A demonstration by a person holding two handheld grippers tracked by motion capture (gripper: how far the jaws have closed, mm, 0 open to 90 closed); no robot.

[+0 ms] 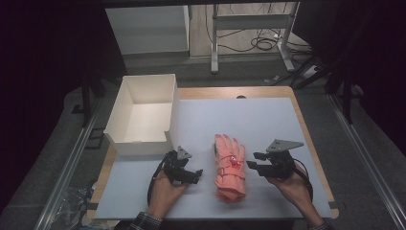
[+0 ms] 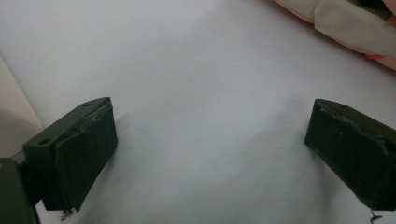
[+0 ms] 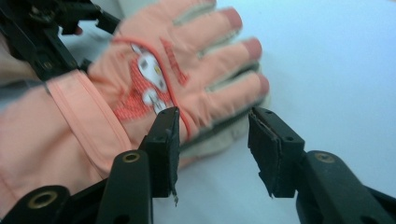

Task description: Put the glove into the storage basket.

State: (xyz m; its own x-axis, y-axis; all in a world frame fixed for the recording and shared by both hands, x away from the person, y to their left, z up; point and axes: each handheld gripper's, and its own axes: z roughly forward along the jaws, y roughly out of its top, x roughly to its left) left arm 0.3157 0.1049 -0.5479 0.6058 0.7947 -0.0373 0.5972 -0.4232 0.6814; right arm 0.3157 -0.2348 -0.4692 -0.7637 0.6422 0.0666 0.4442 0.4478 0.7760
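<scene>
Dark floor and cable-strewn desk legs frame a pale table (image 1: 268, 120), where the work looks barely begun. At its 10 o'clock corner the white box (image 1: 143, 112) stands open, nothing visible inside — if the gloves are meant to go there, that step is not yet done.

At about 7 o'clock the left gripper (image 1: 194, 175) rests just left of the gloves, jaws spread wide over bare tabletop, nothing between them.

Near 6 o'clock lies the pair of salmon-pink gloves (image 1: 230, 165), 1 stacked on the other, fingers pointing to 12 o'clock, cuffs toward the person. The top glove (image 3: 154, 79) carries a red-and-white cartoon patch and an orange wrist strap; a cream palm peeks out beneath.

At 5 o'clock the right gripper (image 1: 252, 160) sits beside the gloves — jaws parted, gripping nothing.
</scene>
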